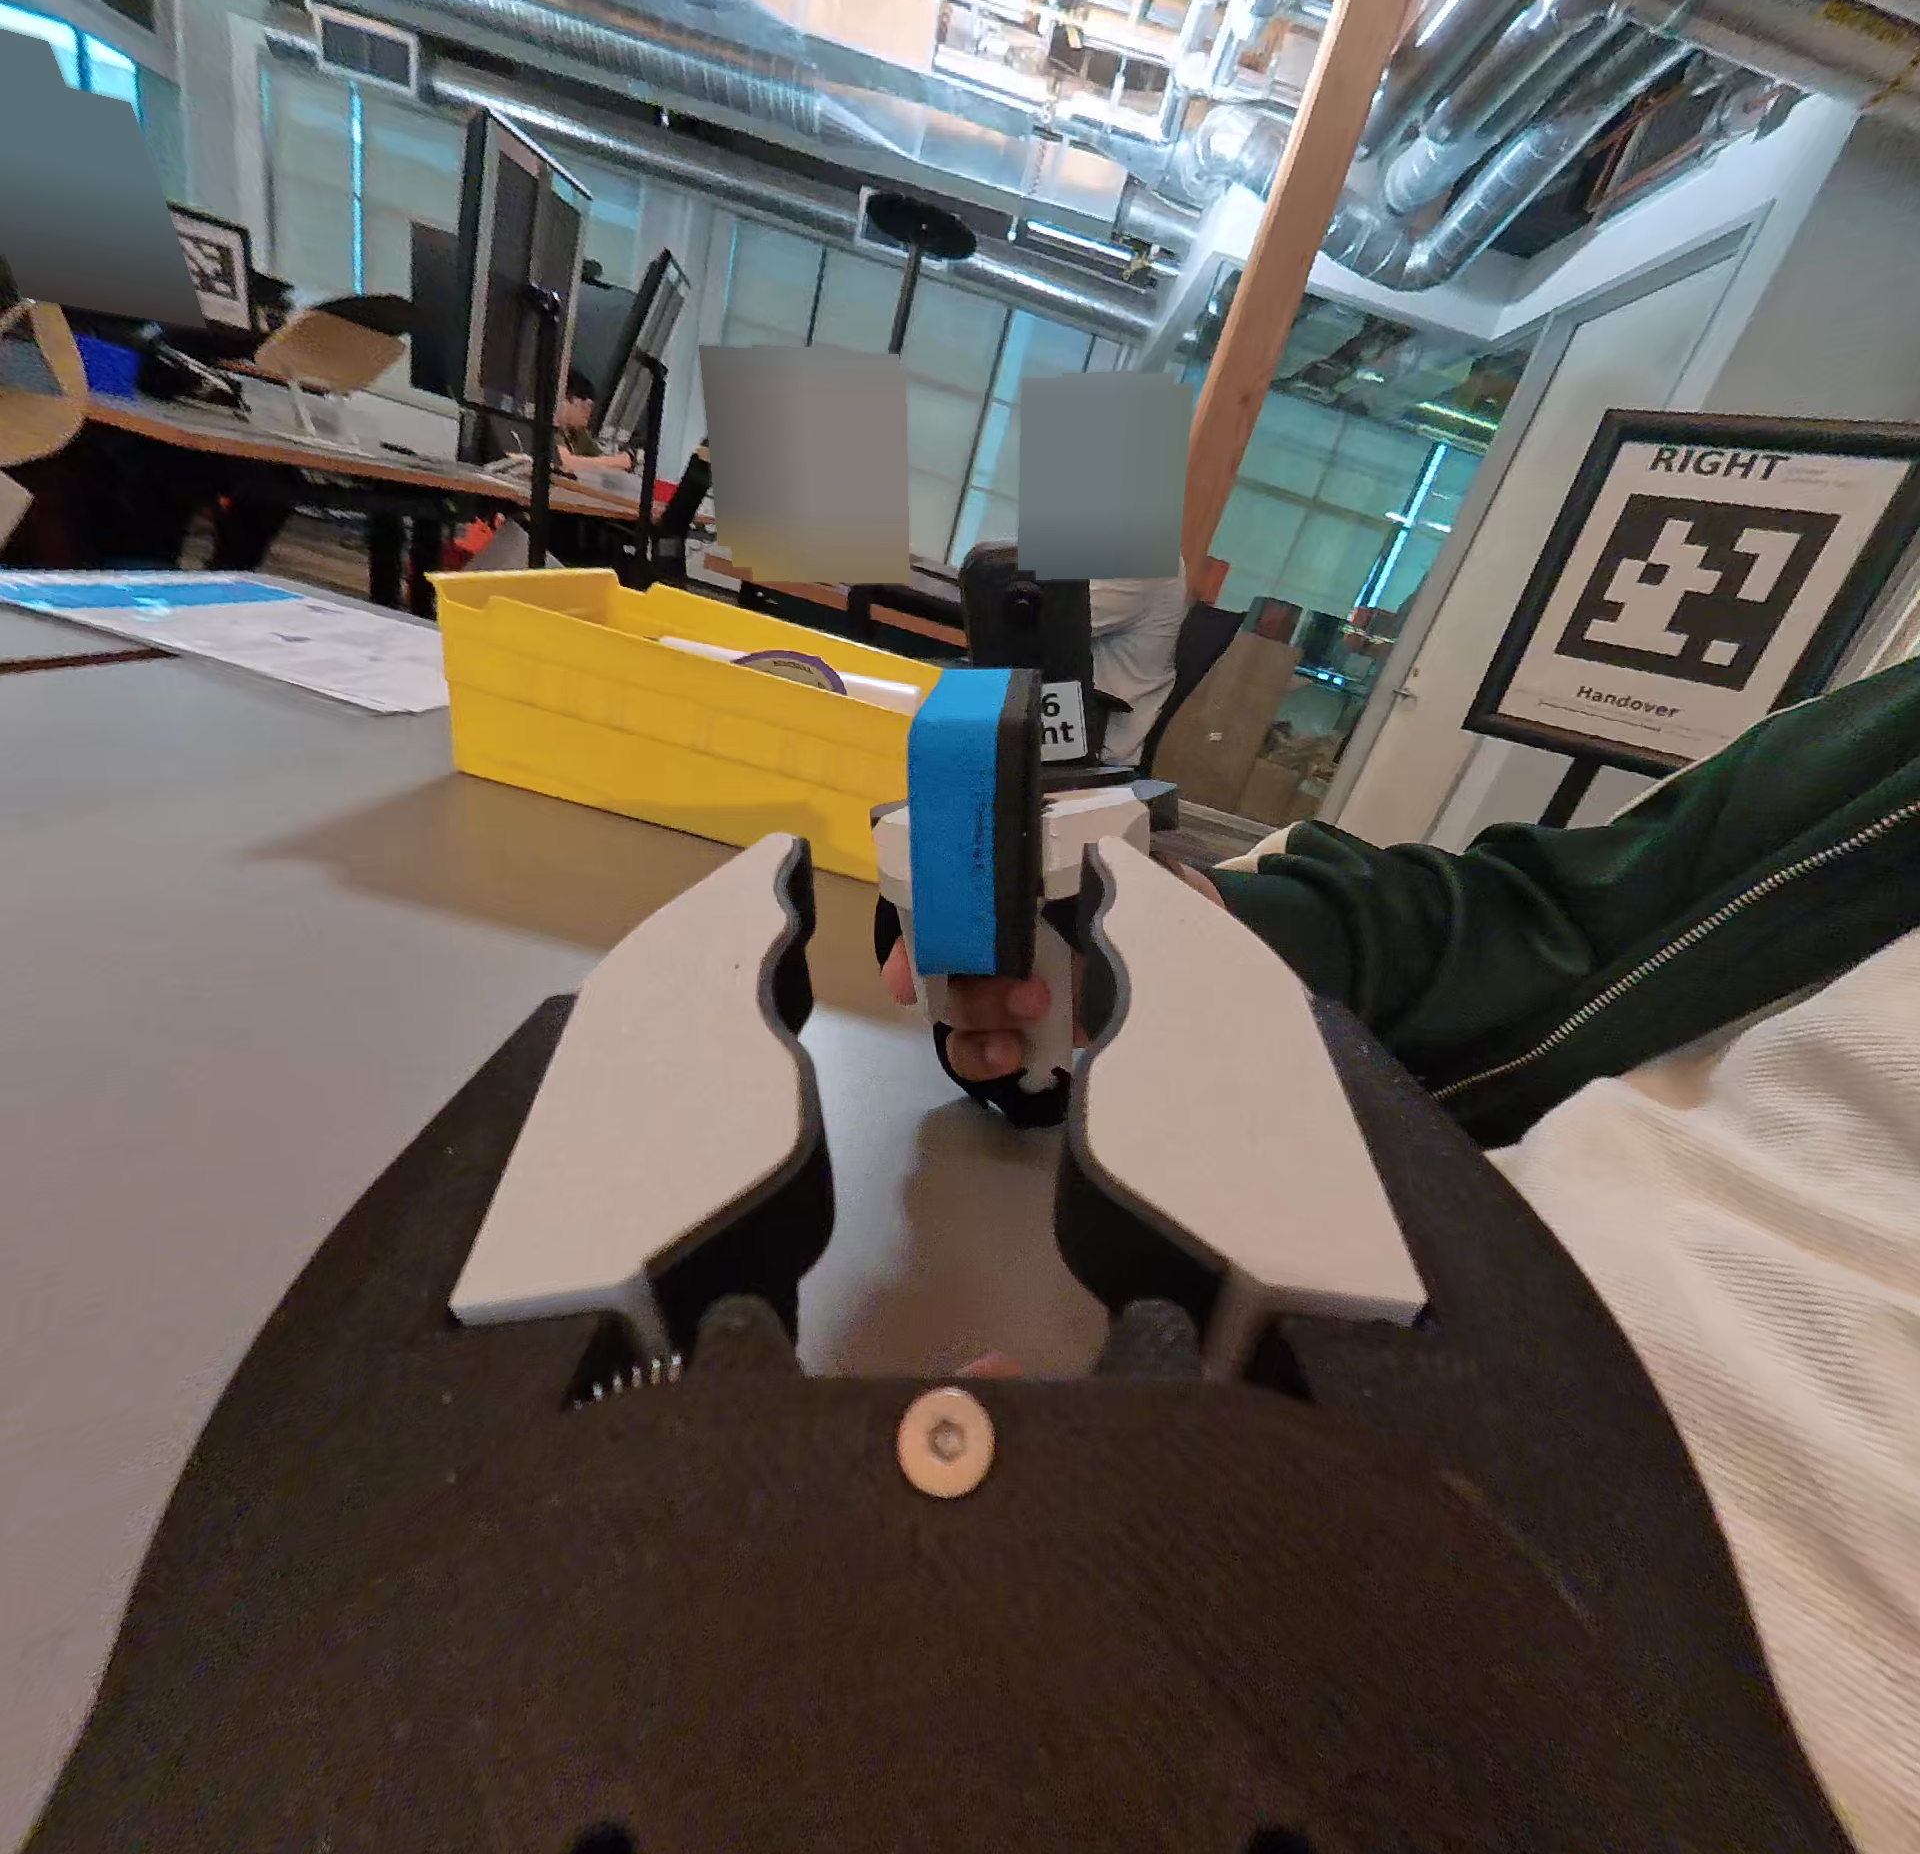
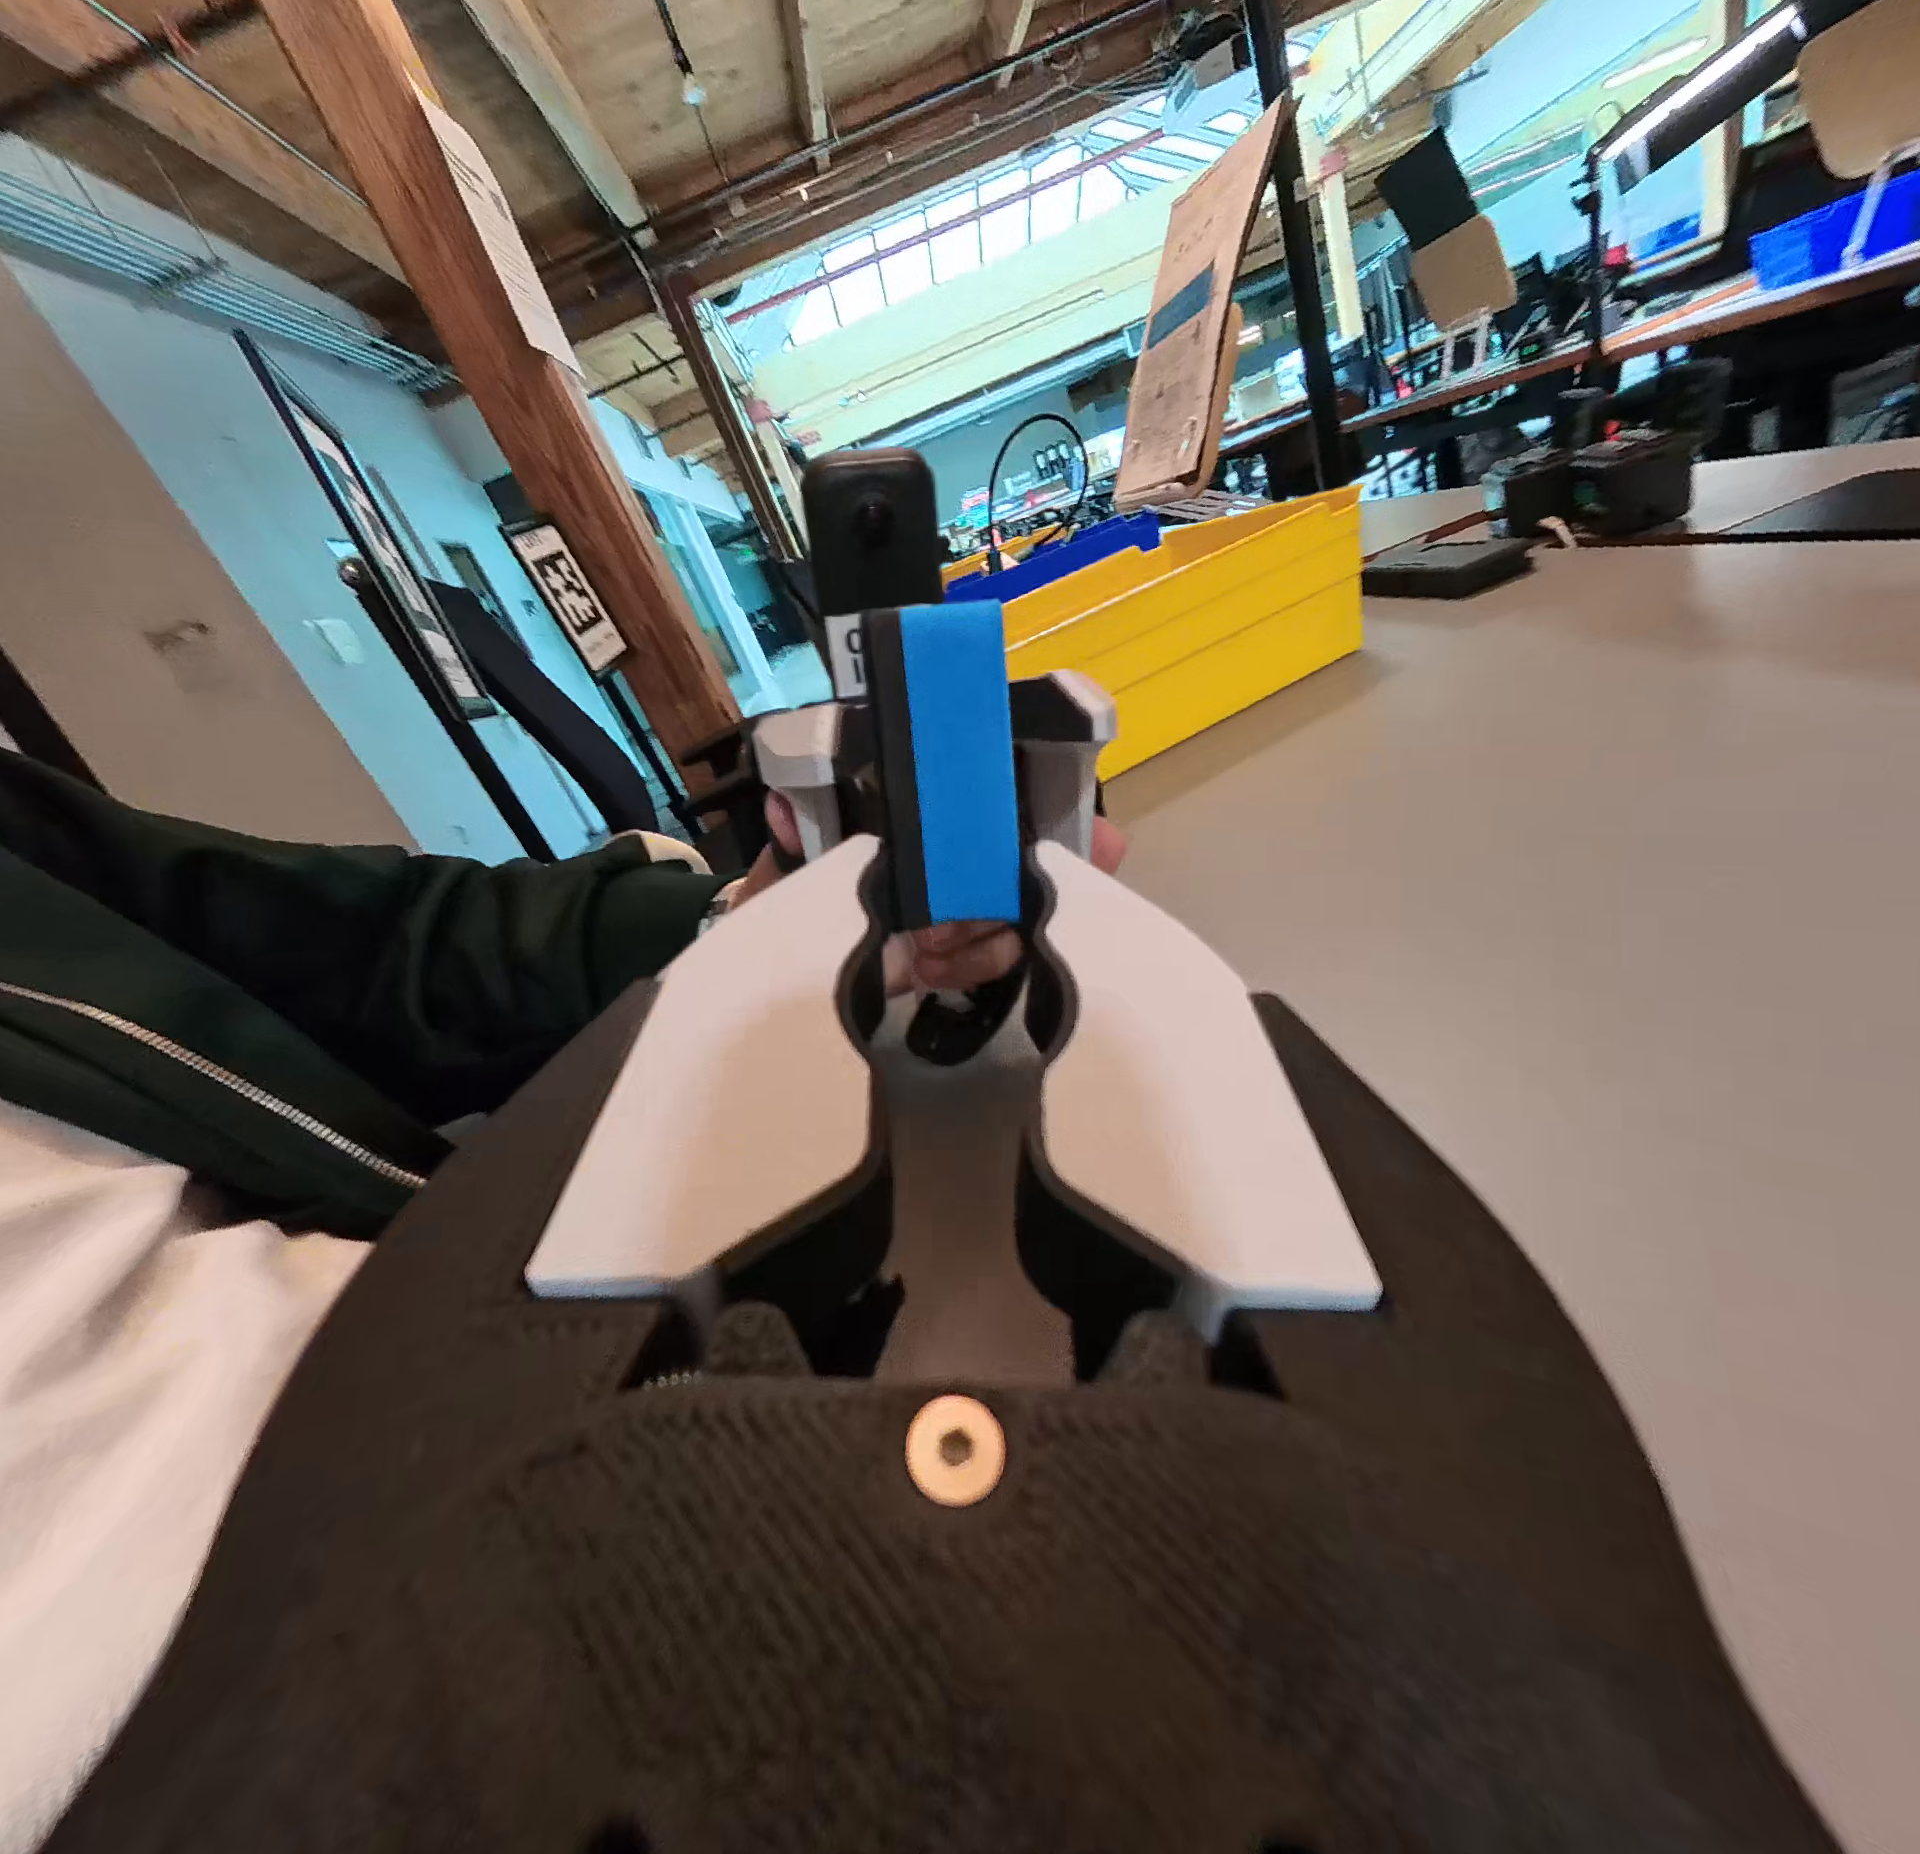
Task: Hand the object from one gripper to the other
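Between the two grippers, above the grey desk point(image 1: 260, 921), a blue-and-black eraser block point(image 2: 951, 765) stands upright. Nearest in the right wrist view, the right gripper point(image 2: 948, 885) has its fingers point(image 2: 790, 983) pressed against the block's lower end, gripping it. From the left wrist view, the left gripper point(image 1: 945, 869) has its fingers point(image 1: 717, 983) spread wide, the block point(image 1: 971, 828) sitting just beyond their tips and touching neither. A dark green sleeve point(image 1: 1558, 900) reaches in from the side. Farther back on the desk rests a yellow bin point(image 1: 644, 703), with printed sheets point(image 1: 270, 630) beside it. Beyond stands a framed marker sign point(image 1: 1704, 578).
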Demonstrator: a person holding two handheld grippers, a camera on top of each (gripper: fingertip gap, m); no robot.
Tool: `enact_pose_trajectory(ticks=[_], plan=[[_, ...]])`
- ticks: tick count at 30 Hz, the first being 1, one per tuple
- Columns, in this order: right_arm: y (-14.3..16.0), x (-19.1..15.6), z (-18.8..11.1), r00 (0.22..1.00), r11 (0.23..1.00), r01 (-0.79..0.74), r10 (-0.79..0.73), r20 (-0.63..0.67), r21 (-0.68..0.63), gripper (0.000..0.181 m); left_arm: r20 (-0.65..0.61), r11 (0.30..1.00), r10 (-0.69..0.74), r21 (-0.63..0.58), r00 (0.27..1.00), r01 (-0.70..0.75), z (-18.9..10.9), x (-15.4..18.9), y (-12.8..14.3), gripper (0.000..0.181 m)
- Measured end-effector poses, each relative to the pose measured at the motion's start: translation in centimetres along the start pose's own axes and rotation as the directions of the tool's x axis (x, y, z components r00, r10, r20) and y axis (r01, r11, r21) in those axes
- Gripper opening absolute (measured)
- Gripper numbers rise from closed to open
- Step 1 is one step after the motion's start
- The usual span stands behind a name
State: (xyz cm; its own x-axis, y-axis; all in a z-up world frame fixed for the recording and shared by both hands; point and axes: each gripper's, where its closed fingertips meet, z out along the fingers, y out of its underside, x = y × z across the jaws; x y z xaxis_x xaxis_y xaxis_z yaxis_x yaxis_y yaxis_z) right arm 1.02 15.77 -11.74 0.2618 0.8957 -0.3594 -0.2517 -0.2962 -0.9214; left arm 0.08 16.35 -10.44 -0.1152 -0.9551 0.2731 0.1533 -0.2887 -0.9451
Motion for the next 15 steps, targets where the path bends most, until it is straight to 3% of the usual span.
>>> enact_pose_trajectory(ticks=[4, 9, 15], plan=[[0.4, -0.2, 0.3, 1.000, 1.000, -0.008, 0.008, 0.003, -0.011, 0.023, -0.064, 0.997, -0.074, -0.028, 0.995, 0.072, 0.0, 0.7, 0.3, 0.021], [0.3, 0.2, 0.4, 0.999, 1.000, 0.012, -0.012, -0.033, -0.013, 0.027, -0.056, 0.994, -0.098, -0.050, 0.994, 0.095, -0.1, 0.5, 0.3, 0.021], [-0.5, 2.8, -0.6, 0.974, 0.996, 0.085, -0.084, -0.212, -0.002, 0.073, -0.027, 0.990, -0.133, -0.046, 0.991, 0.132, -0.4, -0.1, 0.2, 0.021]])
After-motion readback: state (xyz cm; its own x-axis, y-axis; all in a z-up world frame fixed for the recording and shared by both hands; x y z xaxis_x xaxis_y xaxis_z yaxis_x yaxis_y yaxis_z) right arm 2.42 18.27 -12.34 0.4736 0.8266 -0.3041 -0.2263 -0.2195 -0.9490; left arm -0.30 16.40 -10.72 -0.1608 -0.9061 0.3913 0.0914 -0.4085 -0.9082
